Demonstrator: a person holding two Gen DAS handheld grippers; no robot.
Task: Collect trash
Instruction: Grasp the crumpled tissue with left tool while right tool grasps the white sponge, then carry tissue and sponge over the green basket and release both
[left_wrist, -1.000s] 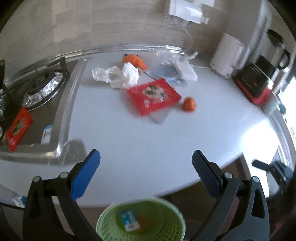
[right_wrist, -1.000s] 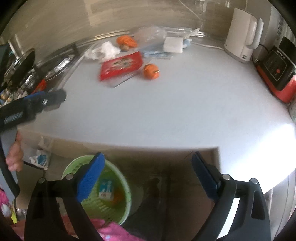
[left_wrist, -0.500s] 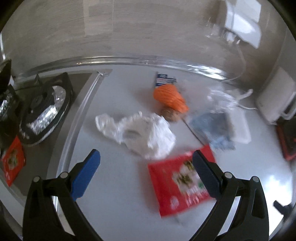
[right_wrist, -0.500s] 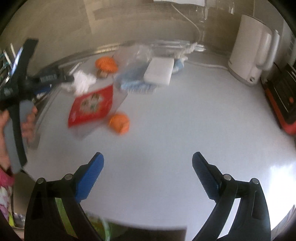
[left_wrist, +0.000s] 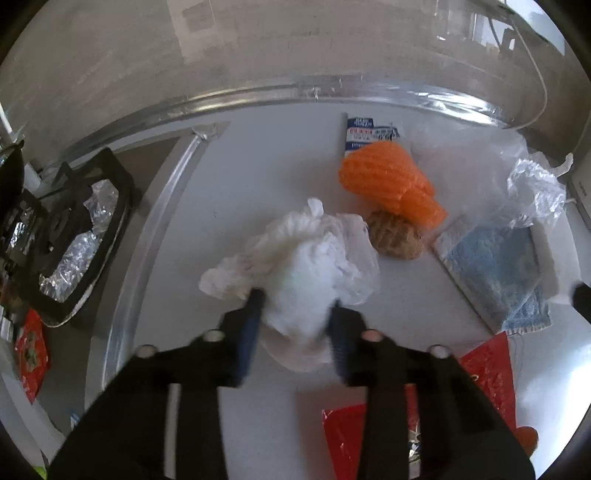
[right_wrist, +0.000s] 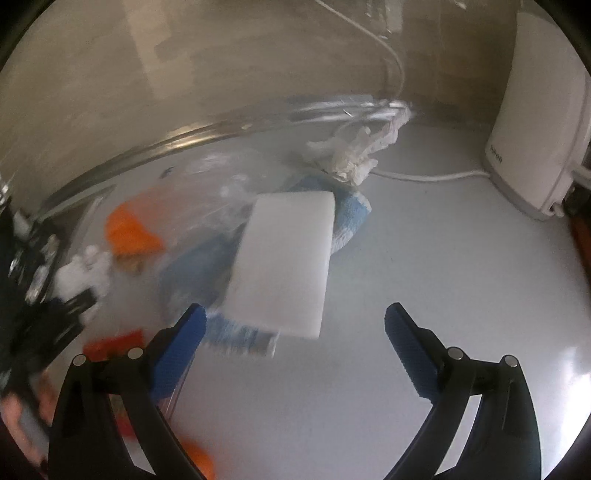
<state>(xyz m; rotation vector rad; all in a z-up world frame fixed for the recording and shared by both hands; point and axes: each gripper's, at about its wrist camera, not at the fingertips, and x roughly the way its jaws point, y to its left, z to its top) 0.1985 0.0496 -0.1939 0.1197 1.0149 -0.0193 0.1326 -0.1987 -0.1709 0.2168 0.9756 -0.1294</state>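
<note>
In the left wrist view my left gripper (left_wrist: 295, 314) is shut on a crumpled white plastic bag (left_wrist: 306, 258) lying on the white counter (left_wrist: 240, 177). Beyond it lie an orange foam net (left_wrist: 388, 181), a brown lump (left_wrist: 395, 234), a blue cloth in clear wrap (left_wrist: 498, 269) and a red wrapper (left_wrist: 373, 428). In the right wrist view my right gripper (right_wrist: 293, 321) is open and empty, close to a white sponge block (right_wrist: 284, 266) on the blue cloth (right_wrist: 347, 214). The left gripper (right_wrist: 55, 321) shows blurred at the left.
A gas hob with foil (left_wrist: 66, 236) lies left of the counter, with a red packet (left_wrist: 31, 350) near it. A white kettle (right_wrist: 539, 129) and its cable (right_wrist: 424, 177) stand at the right. Crumpled white paper (right_wrist: 351, 155) and clear plastic (left_wrist: 532, 184) lie by the back wall.
My left gripper moved forward over the counter and closed on the white plastic bag. My right gripper moved forward from the counter edge toward the white sponge and stayed open.
</note>
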